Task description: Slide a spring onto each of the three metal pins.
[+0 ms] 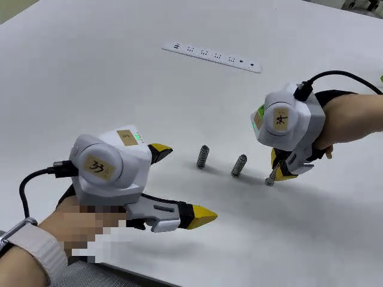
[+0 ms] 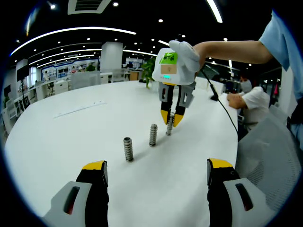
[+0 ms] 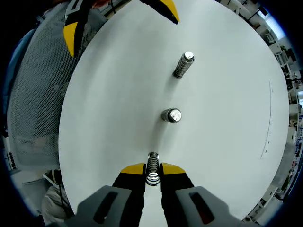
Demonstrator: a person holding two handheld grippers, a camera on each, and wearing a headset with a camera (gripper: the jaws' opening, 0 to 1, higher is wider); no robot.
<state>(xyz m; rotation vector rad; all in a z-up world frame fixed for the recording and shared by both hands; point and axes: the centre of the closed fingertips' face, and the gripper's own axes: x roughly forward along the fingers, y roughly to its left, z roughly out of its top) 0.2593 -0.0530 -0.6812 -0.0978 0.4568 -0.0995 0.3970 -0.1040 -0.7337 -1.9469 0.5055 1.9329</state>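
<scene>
Three pins stand in a row on the white table [image 1: 108,72], each with a spring around it. The left spring [image 1: 203,156] and the middle spring [image 1: 239,165] stand free. My right gripper [image 1: 280,172] points down and is shut on the third spring [image 1: 272,174], which stands upright between its yellow fingertips [image 3: 134,169]. From above, the spring [image 3: 152,166] sits in the right gripper [image 3: 152,171], with the other two [image 3: 172,115] [image 3: 183,65] beyond. My left gripper [image 1: 182,182] is open, nothing in it, and it hovers near the table's front, facing the springs [image 2: 128,149] [image 2: 153,135].
A white power strip [image 1: 212,57] lies at the back of the table. A grey mesh chair [image 3: 33,94] stands off the table's near edge. A seated person [image 2: 251,99] is beyond the table's far side. A black cable [image 1: 341,76] trails from the right gripper.
</scene>
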